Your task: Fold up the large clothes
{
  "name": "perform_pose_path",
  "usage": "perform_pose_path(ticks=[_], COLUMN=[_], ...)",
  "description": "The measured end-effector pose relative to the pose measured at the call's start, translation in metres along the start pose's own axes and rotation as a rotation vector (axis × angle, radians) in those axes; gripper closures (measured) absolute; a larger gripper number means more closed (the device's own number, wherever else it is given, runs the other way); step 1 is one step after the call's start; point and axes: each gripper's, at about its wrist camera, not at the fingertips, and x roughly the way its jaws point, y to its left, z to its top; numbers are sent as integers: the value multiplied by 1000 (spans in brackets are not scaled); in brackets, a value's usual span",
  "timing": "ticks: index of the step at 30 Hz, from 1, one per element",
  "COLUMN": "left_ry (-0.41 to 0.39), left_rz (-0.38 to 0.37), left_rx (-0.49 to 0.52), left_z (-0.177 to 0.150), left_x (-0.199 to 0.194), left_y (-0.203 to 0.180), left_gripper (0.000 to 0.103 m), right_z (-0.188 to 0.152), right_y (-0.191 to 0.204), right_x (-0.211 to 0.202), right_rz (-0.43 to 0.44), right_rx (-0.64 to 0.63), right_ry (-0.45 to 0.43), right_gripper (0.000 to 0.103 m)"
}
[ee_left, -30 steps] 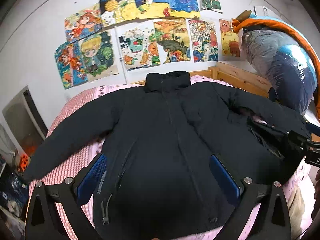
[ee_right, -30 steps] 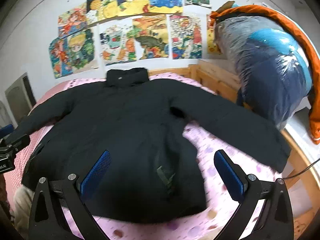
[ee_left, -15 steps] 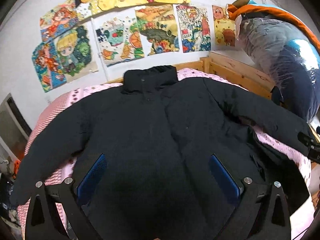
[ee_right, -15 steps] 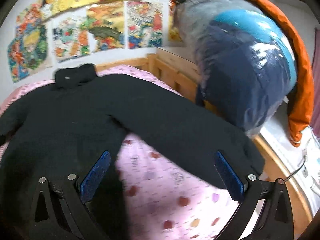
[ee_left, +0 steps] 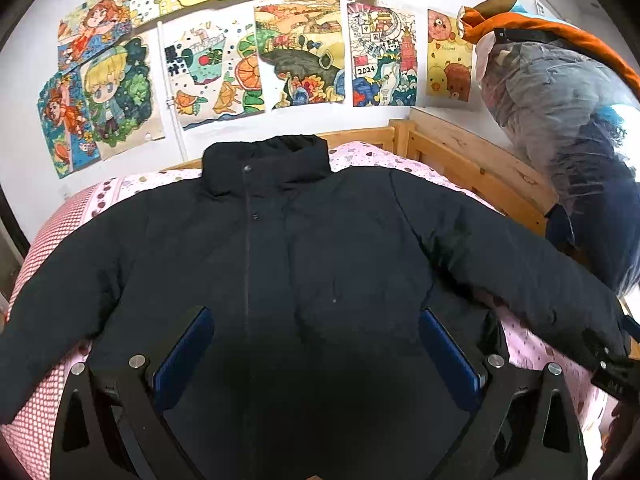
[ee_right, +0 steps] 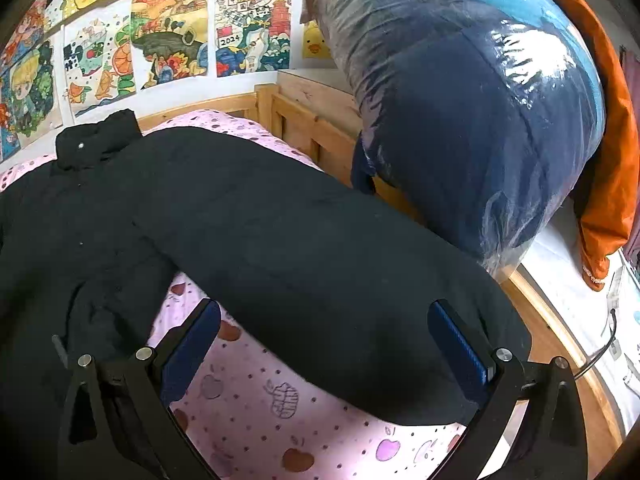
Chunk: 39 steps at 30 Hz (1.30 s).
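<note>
One black jacket (ee_left: 320,280) lies face up on the pink bedsheet (ee_right: 280,400), both sleeves out. My left gripper (ee_left: 320,360) hovers spread over its belly; my right gripper (ee_right: 324,344) hangs spread over the right sleeve (ee_right: 320,260) near the cuff, pinching nothing. Risk: the puffy fabric may slip a shallow pinch, or the cuff (near the wooden bed rail (ee_right: 320,136)) slide off the edge. Count: one jacket, two sleeves, two grippers, one plastic-wrapped bundle (ee_right: 480,100).
</note>
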Motion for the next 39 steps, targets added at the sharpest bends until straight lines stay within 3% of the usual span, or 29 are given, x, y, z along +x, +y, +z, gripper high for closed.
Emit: perform_pose_path(ticks=[3, 4, 7, 10, 15, 19, 23, 26, 28, 29, 30, 32, 33, 36, 39], left_ry=[-16, -7, 59, 71, 24, 84, 178, 169, 167, 170, 173, 180, 185, 192, 161], left_rz=[62, 71, 38, -15, -96, -175, -141, -126, -109, -102, -100, -102, -106, -131, -197], left_rx=[12, 19, 31, 0, -22, 28, 73, 84, 100, 107, 109, 106, 102, 62, -11], left_z=[3, 4, 8, 18, 32, 24, -8, -22, -24, -24, -25, -25, -24, -14, -2], left_x=[26, 34, 71, 96, 127, 158, 187, 194, 194, 195, 195, 196, 195, 182, 139], left_y=[-9, -11, -21, -27, -45, -65, -77, -80, -85, -87, -88, -87, -85, -74, -46], left_gripper=[0, 0, 0, 0, 0, 0, 0, 0, 0, 0, 0, 0, 0, 1, 1], right_z=[-5, -11, -29, -43, -81, -104, -133, -145, -143, -140, -138, -131, -129, -117, -80], right_y=[-12, -22, -54, -87, -125, -133, -141, -146, -146, -145, -142, -138, -136, -126, -103], right_x=[-11, -24, -49, -40, 1, 21, 27, 36, 40, 41, 40, 42, 43, 30, -3], right_rz=[1, -8, -66, -76, 76, 132, 108, 176, 213, 217, 217, 182, 182, 180, 174], right_rx=[44, 80, 172, 271, 536, 684, 851, 927, 952, 955, 954, 950, 947, 915, 766], right_ry=[-80, -156, -294, -265, -108, -60, -59, -63, -86, -99, -105, -92, -90, -117, -232], right_gripper=[1, 1, 1, 1, 1, 1, 1, 1, 6, 18, 36, 45, 57, 67, 70])
